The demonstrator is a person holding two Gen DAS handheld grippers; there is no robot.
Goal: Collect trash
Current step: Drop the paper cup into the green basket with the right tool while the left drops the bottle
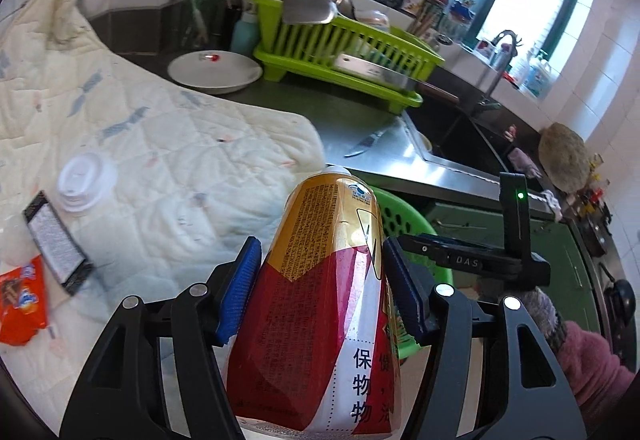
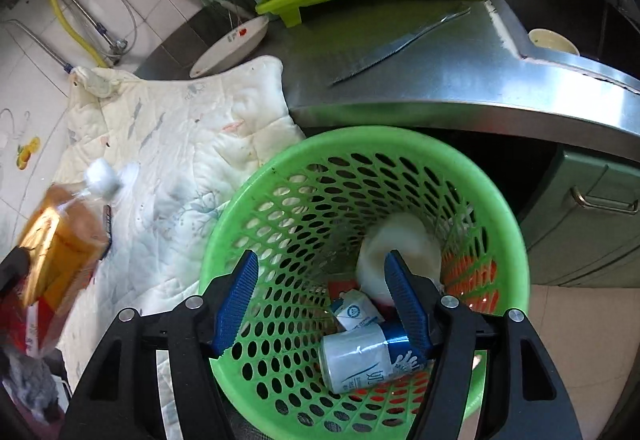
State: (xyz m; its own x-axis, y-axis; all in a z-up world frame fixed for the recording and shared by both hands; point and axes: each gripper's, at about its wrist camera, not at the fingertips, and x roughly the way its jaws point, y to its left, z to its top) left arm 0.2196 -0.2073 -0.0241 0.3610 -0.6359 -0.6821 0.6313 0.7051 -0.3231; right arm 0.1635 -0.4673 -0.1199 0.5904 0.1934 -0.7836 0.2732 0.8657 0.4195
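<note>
Kitchen counter [image 2: 420, 87] runs behind, a quilted cloth [image 1: 168, 143] draped at its end. Just below its edge stands the green basket [image 2: 516, 224], a can [image 2: 360, 356] already inside. Right gripper [image 2: 324, 304] hangs empty and spread over the basket's mouth. Left gripper [image 1: 320, 292] clenches a red-and-gold bottle [image 1: 320, 300], its long axis pointing forward toward the basket rim just ahead, so the left hand makes the drop.
</note>
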